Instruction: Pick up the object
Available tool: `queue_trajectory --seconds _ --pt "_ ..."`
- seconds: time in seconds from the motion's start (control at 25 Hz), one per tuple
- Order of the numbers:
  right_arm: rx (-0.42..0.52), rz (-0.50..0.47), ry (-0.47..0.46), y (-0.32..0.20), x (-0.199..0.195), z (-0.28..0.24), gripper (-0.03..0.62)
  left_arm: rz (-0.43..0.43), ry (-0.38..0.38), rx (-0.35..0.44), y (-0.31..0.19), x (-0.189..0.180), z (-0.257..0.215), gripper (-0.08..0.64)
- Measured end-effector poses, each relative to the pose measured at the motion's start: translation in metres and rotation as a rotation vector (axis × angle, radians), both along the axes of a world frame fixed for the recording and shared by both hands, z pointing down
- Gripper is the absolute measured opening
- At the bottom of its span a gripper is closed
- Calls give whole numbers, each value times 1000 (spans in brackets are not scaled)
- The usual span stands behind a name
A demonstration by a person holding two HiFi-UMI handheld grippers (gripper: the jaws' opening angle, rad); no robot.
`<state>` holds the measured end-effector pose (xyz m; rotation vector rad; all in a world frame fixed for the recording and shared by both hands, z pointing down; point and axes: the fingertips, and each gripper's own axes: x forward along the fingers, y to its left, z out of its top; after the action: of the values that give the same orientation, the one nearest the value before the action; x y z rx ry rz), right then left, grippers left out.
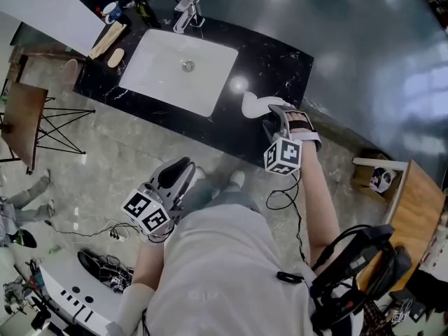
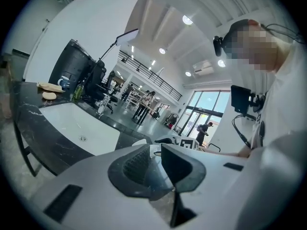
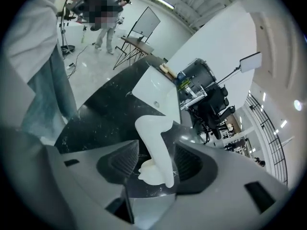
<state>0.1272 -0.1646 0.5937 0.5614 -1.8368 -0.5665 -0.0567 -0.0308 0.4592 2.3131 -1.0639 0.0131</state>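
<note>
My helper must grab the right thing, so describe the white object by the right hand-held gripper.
Find the black marble counter with the white rectangular sink. Just right of the sink, between the right hand-held gripper's open jaws, sits a white curved piece. It is the only loose item there; the other small items cluster past the sink's left side.

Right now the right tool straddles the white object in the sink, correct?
No: the white object lies on the black counter beside the sink, not in it, as the head view shows. The right tool does straddle it.
</note>
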Motion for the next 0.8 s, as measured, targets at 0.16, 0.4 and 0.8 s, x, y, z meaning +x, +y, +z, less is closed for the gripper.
queue_trajectory --seconds 0.16,0.4,0.8 --pt "-20 -32 123 -16 2 21 218 -33 -5 -14 1 -18 4 75" --pt "-78 -79 225 -33 0 47 218 -89 -3 -16 2 -38 5 75" --pt "-81 -146 355 -50 -8 71 216 -157 25 -32 13 -56 15 75"
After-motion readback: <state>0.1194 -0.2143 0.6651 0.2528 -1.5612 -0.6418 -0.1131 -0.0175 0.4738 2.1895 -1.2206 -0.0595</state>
